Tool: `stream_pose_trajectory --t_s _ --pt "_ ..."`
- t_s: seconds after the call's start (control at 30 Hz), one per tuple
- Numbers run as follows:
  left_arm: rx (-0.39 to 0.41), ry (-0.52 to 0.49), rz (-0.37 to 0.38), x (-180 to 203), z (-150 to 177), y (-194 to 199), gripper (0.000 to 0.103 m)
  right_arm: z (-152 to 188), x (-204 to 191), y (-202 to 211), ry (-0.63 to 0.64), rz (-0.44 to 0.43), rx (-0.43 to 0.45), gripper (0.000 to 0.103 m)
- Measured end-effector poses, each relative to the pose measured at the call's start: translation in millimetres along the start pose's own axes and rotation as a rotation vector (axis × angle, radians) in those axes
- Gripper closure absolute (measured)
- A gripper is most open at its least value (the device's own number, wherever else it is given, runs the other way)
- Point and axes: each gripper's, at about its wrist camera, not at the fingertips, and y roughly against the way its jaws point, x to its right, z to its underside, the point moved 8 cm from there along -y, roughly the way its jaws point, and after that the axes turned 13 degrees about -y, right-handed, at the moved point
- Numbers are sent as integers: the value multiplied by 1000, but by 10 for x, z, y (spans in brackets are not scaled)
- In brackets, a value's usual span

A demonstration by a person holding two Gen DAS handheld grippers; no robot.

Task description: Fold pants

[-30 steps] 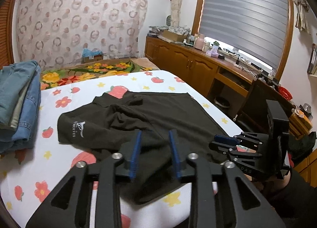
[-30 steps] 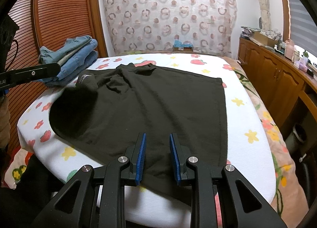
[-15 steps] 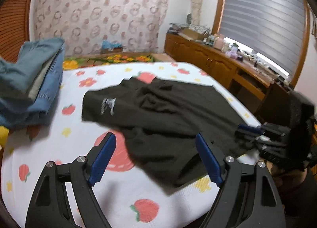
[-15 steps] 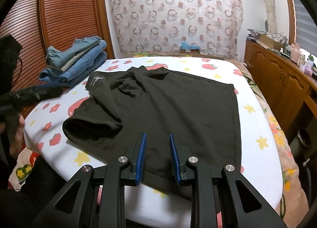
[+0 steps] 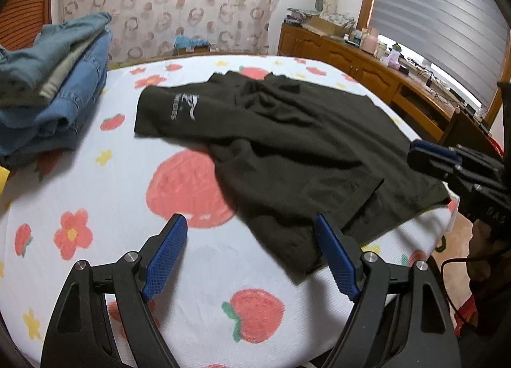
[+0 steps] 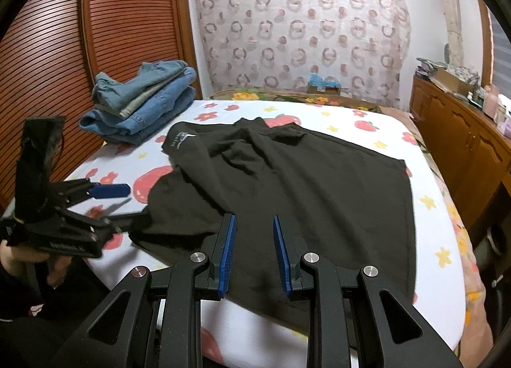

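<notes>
Cloth: dark green-black pants (image 5: 287,150) lie spread on the bed (image 5: 105,195), rumpled, with one part folded over toward 10 o'clock in the left wrist view.
Logo: a pale grey print (image 5: 183,107) sits on that folded part, near the pants' edge at 10 o'clock in the left wrist view.
Pants, right wrist view: the pants (image 6: 303,189) fill the middle of the frame; their near hem runs across at 6 o'clock by the bed's edge.
Sheet: white, printed with red strawberries, red flowers and small yellow flowers.
Left gripper (image 5: 250,251): jaws spread wide, blue pads apart, nothing between them but bare sheet and the pants' near corner just past the pad at 5 o'clock; no pad presses on cloth.
Left gripper, right wrist view: seen at 9 o'clock (image 6: 105,198), held by a hand (image 6: 38,256) at the bed's edge, just beside the pants' side.
Right gripper (image 6: 254,249): jaws narrow, a gap left between the blue pads; it sits over the near hem, and whether the pads hold cloth cannot be told.
Right gripper, left wrist view: at 3 o'clock (image 5: 434,154), over the pants' far corner.
Jeans (image 6: 140,106): a folded blue stack at 10 o'clock on the bed, apart from the pants.
Cabinet (image 6: 466,144): wooden, at 3 o'clock beside the bed.
</notes>
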Motion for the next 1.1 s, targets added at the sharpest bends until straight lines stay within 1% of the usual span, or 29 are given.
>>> stream_pose_trajectory --t_s 0.2,0.47,0.73,1.0,1.1 --pt "21 -22 -19 23 49 16 20 77 -53 -98 14 -26 -39 78" --pt "57 -17 -23 16 60 38 20 90 -94 -249 1 -65 -101 78" --pt "69 -25 -27 24 59 41 20 33 -104 -371 -4 -73 -123 78" --pt "76 -28 -26 28 67 48 20 38 -130 -520 -7 -43 -142 78" --pt "77 -28 -27 25 68 51 20 53 -156 -517 5 -39 -144 78"
